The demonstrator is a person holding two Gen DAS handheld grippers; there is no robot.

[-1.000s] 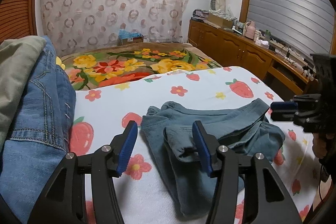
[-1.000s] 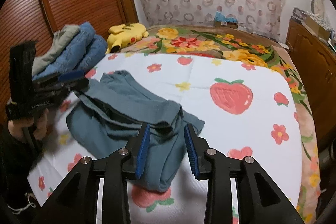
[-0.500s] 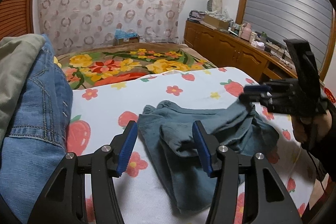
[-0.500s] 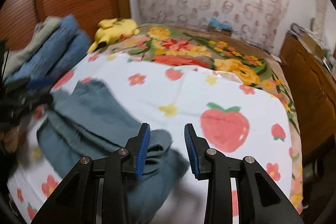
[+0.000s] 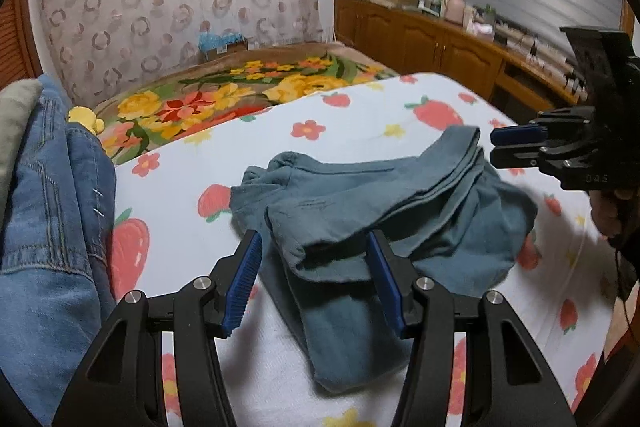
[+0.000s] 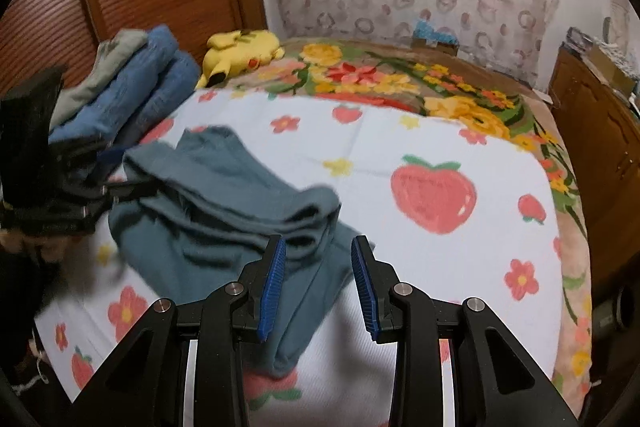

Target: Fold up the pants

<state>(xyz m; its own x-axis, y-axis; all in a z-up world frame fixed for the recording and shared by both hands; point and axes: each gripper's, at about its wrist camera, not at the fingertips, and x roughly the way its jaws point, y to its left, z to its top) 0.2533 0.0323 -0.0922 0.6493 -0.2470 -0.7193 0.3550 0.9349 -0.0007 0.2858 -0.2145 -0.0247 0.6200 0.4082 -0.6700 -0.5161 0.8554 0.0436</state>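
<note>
The bed (image 6: 440,259) carries the pants (image 5: 380,211) near its front edge, roughly bundled, beside a clothes stack (image 6: 120,87) at the left edge. The left gripper (image 5: 316,279) and right gripper (image 6: 316,279) both hover released, jaws empty. Best to grasp the topmost layer's corners cleanly, then fold evenly.

We're in a home bedroom: a bed (image 6: 460,259) under a strawberry-print sheet, a floral blanket (image 6: 400,83), a yellow plush toy (image 6: 240,53), folded clothes (image 6: 132,83), and wooden cabinets (image 5: 432,47) alongside.
</note>
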